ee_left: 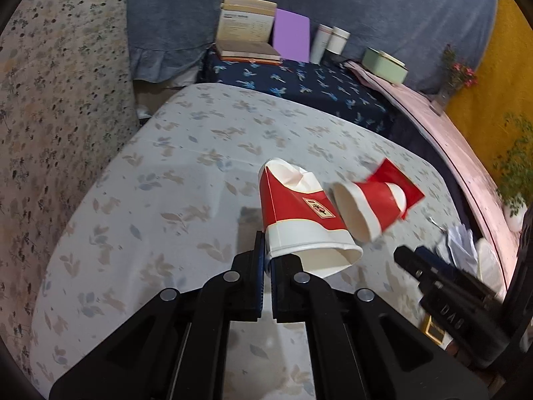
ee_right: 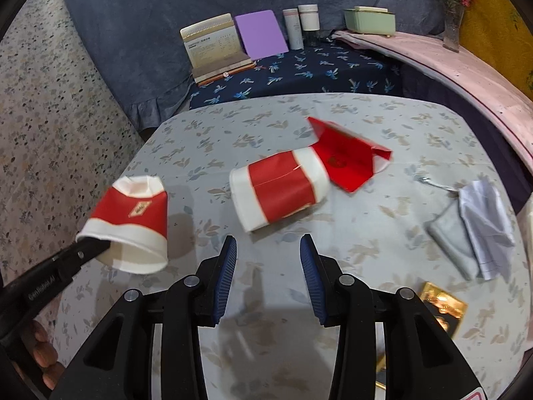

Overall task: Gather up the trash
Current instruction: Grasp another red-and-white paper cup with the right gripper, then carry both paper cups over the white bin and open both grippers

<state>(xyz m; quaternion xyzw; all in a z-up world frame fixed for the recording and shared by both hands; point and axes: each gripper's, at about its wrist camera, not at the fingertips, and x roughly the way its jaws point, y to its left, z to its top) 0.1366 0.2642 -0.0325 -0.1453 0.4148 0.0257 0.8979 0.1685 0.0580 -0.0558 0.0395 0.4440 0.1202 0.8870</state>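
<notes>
One crushed paper cup (ee_left: 299, 220) hangs off the tablecloth (ee_left: 150, 200), pinched by its rim in the left gripper (ee_left: 268, 263). Next, the right gripper (ee_right: 268, 253) (jaws apart, empty) probably needs to straddle the second cup (ee_right: 279, 190) lying just ahead.

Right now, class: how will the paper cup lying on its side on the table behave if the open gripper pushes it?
The paper cup probably rolls in a curve, being tapered. It looks light and may skid across the tablecloth. Its thin wall likely dents under the right gripper.

Home — draped sofa (ee_right: 140, 33), tablecloth (ee_right: 366, 123)
</notes>
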